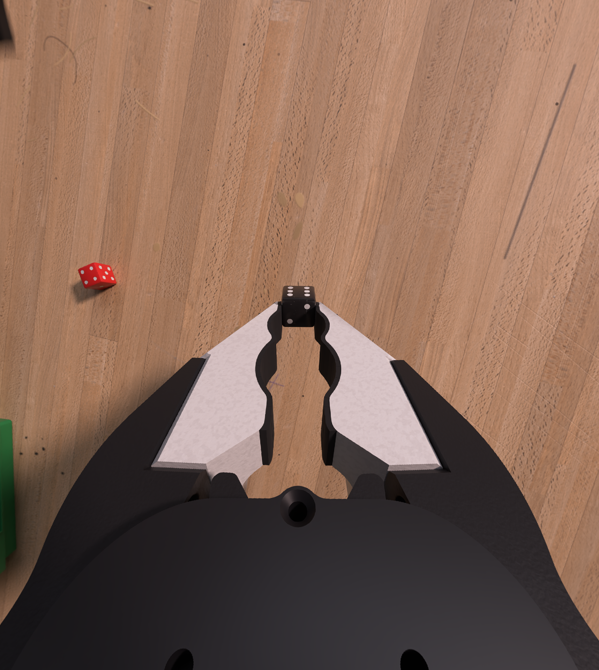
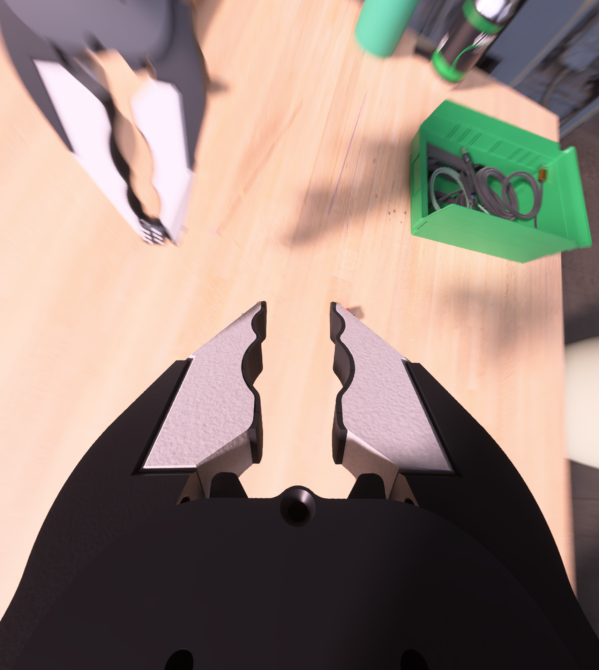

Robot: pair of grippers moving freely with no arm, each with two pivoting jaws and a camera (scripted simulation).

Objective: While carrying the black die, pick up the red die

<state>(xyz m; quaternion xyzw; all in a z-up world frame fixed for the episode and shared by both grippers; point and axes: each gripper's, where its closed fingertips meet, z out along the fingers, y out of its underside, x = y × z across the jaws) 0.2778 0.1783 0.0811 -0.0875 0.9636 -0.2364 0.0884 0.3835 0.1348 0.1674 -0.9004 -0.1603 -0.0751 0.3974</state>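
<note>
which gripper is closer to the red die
Right. The right gripper has the red die just behind its right fingertip; the left gripper, holding the black die, is well off to the side.

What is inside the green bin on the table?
The green bin holds coiled grey cables and a small orange part near its far wall. Whatever lies under the coils or behind the near wall is hidden.

Both wrist cameras look steeply down along their fingers at the wooden table (image 1: 399, 145). They share the green bin (image 2: 501, 181), at 8 o'clock in the left view and 2 o'clock in the right.
</note>
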